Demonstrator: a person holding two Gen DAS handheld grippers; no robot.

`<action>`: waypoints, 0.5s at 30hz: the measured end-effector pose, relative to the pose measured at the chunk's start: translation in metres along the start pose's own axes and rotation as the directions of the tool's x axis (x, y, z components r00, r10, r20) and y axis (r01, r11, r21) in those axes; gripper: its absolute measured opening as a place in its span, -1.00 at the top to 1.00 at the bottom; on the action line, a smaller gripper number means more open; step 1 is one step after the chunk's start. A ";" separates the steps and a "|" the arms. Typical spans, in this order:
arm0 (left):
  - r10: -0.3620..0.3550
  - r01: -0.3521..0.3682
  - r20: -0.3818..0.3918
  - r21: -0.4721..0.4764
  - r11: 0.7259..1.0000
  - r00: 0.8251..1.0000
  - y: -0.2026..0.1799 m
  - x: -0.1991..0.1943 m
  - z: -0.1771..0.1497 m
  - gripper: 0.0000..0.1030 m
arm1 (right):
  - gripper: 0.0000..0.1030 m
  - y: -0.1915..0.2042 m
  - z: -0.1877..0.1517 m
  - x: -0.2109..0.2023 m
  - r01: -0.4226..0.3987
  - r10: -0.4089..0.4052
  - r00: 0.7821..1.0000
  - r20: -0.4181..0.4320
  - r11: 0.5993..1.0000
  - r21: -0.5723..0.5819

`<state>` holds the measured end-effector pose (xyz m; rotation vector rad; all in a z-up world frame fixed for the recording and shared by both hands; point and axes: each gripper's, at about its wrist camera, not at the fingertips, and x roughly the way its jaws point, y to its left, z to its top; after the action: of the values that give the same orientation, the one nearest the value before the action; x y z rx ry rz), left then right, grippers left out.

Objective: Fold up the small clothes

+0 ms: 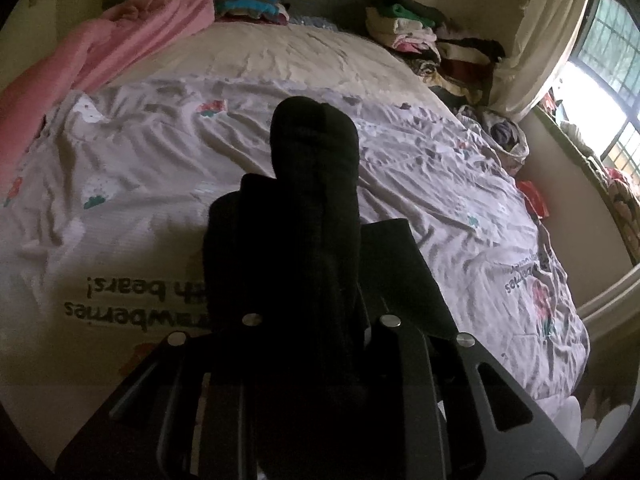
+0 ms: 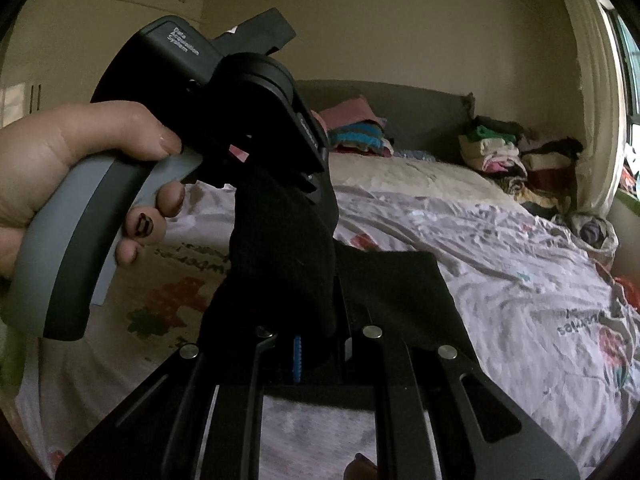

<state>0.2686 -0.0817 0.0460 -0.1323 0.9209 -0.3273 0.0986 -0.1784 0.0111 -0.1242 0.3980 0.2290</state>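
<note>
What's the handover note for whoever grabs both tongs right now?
Left tongs: shut on the black knit sock, held up above the bed.
Right tongs: also gripping that sock, opposite end; the person's left hand and its tool are right in front.
Bed: white printed bedsheet; folded clothes stacks near the headboard.
Done: sock picked up, stretched between both tongs.
Left: fold it, set it down, probably with the stacks.

A black sock; beyond the tool, a white bedsheet printed with red strawberries and dark lettering; farther off, a pink blanket.
</note>
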 end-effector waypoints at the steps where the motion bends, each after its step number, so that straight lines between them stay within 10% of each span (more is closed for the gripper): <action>1: 0.001 -0.001 -0.004 0.003 1.000 1.000 -0.002 0.003 0.000 0.69 | 0.80 -0.003 -0.001 0.001 0.001 -0.001 1.000 -0.005 1.000 0.008; 15: -0.010 0.011 -0.055 0.014 1.000 0.998 -0.030 0.042 -0.006 0.56 | 0.80 -0.040 -0.020 0.016 -0.021 0.036 0.994 -0.102 0.989 0.146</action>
<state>0.2808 -0.1242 0.0178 -0.1159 0.9725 -0.3483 0.1152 -0.2177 -0.0108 0.0121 0.5191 0.2215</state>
